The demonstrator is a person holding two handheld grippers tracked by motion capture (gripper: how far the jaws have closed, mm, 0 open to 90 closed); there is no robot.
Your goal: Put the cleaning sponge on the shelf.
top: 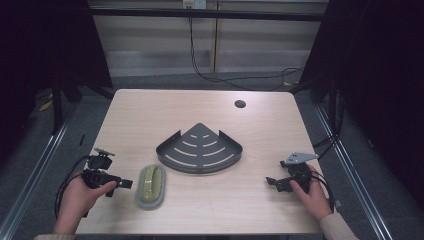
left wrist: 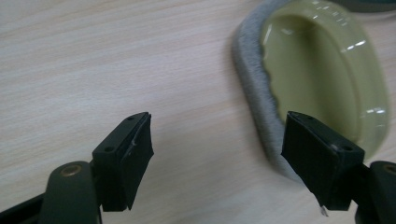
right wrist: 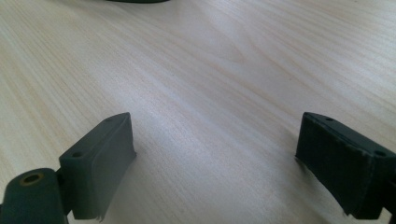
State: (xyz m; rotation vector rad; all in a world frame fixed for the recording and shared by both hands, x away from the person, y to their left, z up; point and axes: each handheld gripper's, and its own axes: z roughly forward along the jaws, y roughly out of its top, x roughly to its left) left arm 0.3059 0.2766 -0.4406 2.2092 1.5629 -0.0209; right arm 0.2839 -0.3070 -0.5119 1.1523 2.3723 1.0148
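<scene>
Both grippers' fingers gape, holding nothing — left gripper (top: 125,184) beside the olive brush (top: 151,185), corner tray (top: 170,150) bare.

The high view looks forward and down on the whole table (top: 250,200). Each gripper view skims that tabletop close up — the left one shares the scrub pad (left wrist: 322,74) with it.

The brush (top: 151,186) lies on the table (top: 260,210), just left-front of the corner rack (top: 200,150).
</scene>
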